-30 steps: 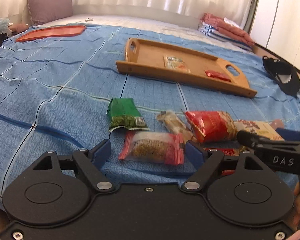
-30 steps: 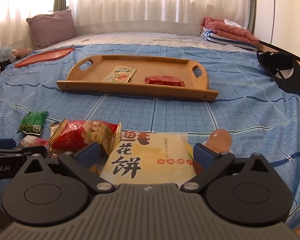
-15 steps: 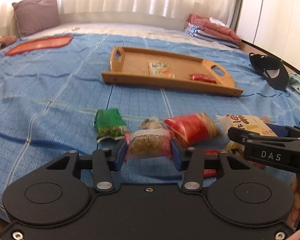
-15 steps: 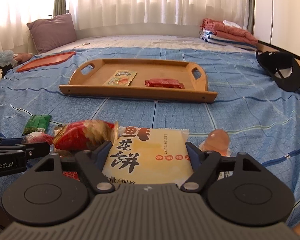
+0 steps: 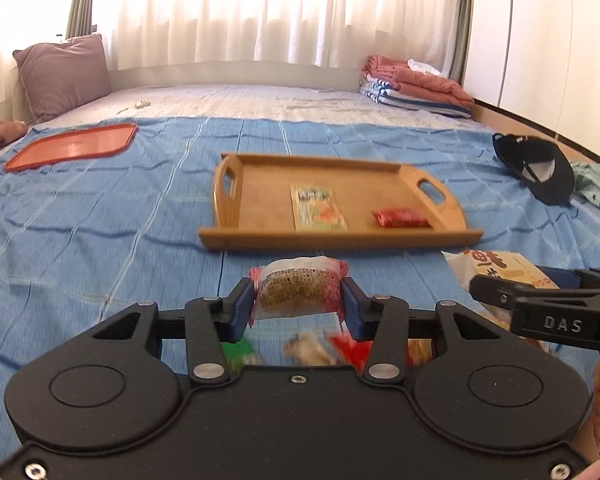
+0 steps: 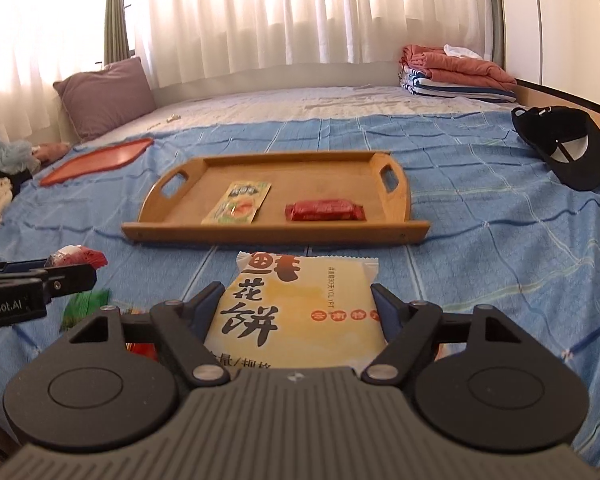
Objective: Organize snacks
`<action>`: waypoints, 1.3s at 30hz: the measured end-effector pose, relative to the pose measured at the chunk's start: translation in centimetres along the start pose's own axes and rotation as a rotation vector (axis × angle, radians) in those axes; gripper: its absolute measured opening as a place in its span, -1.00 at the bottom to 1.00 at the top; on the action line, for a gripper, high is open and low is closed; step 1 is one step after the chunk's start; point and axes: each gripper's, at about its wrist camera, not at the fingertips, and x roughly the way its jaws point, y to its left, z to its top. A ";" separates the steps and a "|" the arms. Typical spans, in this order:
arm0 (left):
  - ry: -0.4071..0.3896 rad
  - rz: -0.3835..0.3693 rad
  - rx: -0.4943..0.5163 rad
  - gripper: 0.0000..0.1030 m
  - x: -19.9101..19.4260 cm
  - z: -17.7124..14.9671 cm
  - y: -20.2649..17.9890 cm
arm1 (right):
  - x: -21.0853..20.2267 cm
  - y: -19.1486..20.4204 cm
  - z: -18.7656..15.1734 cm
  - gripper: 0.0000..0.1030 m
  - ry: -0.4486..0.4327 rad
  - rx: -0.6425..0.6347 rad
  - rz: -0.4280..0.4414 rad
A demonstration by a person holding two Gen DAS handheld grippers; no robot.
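The left hand-held gripper (image 5: 299,306) is clamped on a small clear snack packet with red ends (image 5: 299,294), its blue pads (image 5: 242,310) pressing the packet's two sides and holding it clear of the blue bedspread (image 5: 100,240). Below and behind that packet, blurred between the linkages, lie a green packet (image 5: 236,354), a pale wrapped snack (image 5: 306,350) and a red bag (image 5: 350,350) on the bed. To its right, the right hand-held gripper (image 6: 300,312) grips a wide yellow flower-cake packet (image 6: 300,308) by both side edges, also lifted off the bedspread. Just ahead of both grippers sits a wooden tray (image 6: 276,236) with cut-out handles; it holds a flat green-and-orange sachet (image 6: 238,208) towards the left and a red wrapped bar (image 6: 324,211) towards the right, apart from each other. Farther off to the left lies a flat red lid (image 6: 100,160), to the right a black cap (image 6: 564,148). Beyond, a purple pillow (image 6: 104,96), folded blankets (image 6: 456,74) and white curtains (image 6: 300,12)
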 end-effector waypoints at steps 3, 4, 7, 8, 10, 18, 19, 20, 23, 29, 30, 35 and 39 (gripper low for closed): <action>-0.021 0.003 0.014 -0.14 0.8 2.2 0.1 | 0.5 -1.1 1.6 0.51 -0.001 0.028 0.018; -0.026 0.005 0.018 -0.14 1.1 3.0 0.0 | 0.7 -1.5 2.2 0.51 0.002 0.045 0.026; -0.028 -0.001 0.014 -0.14 2.5 5.2 0.0 | 1.6 -2.8 4.2 0.51 0.003 0.092 0.046; -0.029 -0.001 0.012 -0.14 3.1 5.9 0.1 | 1.9 -3.1 4.9 0.51 0.003 0.099 0.049; -0.025 0.004 0.002 -0.14 4.4 7.3 0.2 | 2.8 -3.5 6.3 0.51 0.005 0.102 0.050; 0.007 0.014 -0.010 -0.14 10.8 11.4 0.8 | 8.4 -4.5 11.0 0.51 0.058 0.115 0.062; 0.014 0.020 -0.013 -0.14 11.7 11.6 1.0 | 9.3 -4.6 11.4 0.51 0.066 0.118 0.064; 0.022 0.025 -0.019 -0.14 12.6 11.8 1.2 | 10.0 -4.6 11.7 0.51 0.072 0.123 0.070; 0.041 0.040 -0.036 -0.14 15.2 11.6 1.9 | 12.2 -4.9 12.7 0.51 0.075 0.148 0.098; 0.084 0.077 -0.016 -0.14 19.2 10.1 2.1 | 16.3 -4.5 13.9 0.52 0.090 0.139 0.105; 0.089 0.076 -0.015 -0.14 19.6 9.8 2.2 | 17.1 -4.3 14.0 0.52 0.093 0.128 0.109; 0.093 0.096 0.053 -0.14 21.2 8.3 1.9 | 20.7 -4.0 13.9 0.52 0.126 0.116 0.122; 0.104 0.102 0.062 -0.14 22.2 7.6 2.2 | 23.2 -3.6 13.7 0.52 0.155 0.092 0.094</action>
